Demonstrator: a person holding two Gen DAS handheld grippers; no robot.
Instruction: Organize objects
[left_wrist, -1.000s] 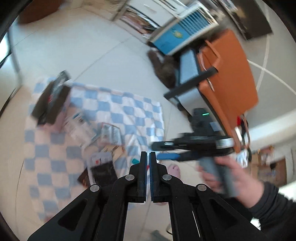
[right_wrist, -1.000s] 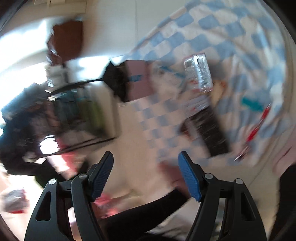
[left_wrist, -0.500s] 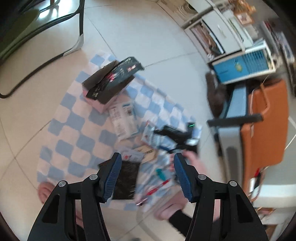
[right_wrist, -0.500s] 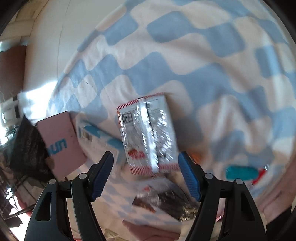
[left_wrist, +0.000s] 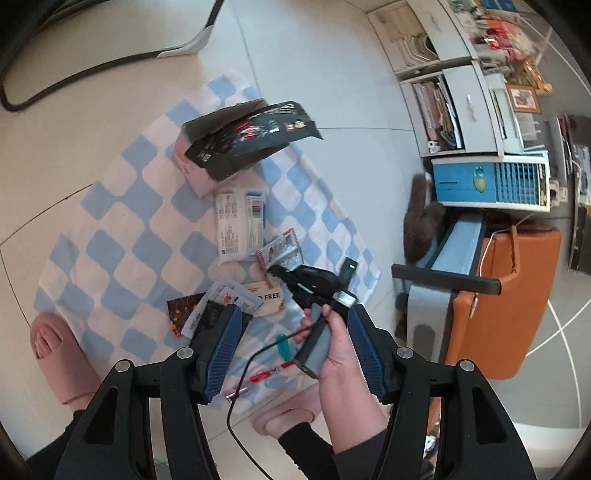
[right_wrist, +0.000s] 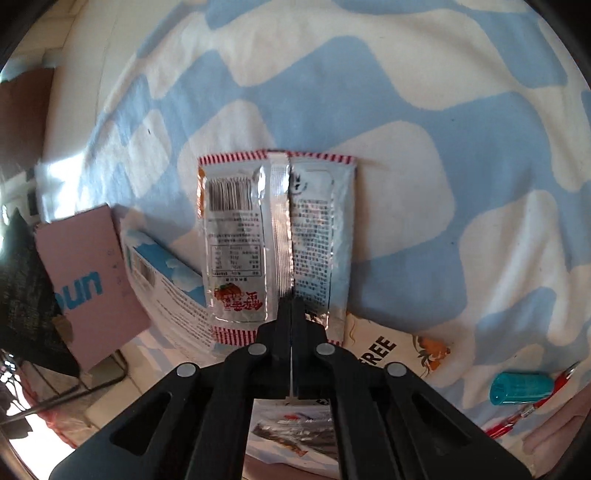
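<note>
Sorting packets on a blue-and-white checkered cloth (left_wrist: 122, 236) spread on the floor.
Left claw (left_wrist: 293, 350) hangs spread wide above the cloth; right claw (right_wrist: 291, 306) is pinched onto the near edge of the silver snack sachet (right_wrist: 275, 240), lying flat beside a white-and-blue packet (right_wrist: 166, 280).

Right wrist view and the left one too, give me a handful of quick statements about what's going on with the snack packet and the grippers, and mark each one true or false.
1. The right gripper is shut on the silver packet's centre seam. True.
2. The left gripper is shut. False: its blue-padded fingers stand wide apart, holding nothing.
3. The silver packet lies barcode side up on the checked cloth. True.
4. The teal cap rests on top of the silver packet. False: it lies apart, beside the red pen.
5. A pink box lies left of the packet. True.
</note>
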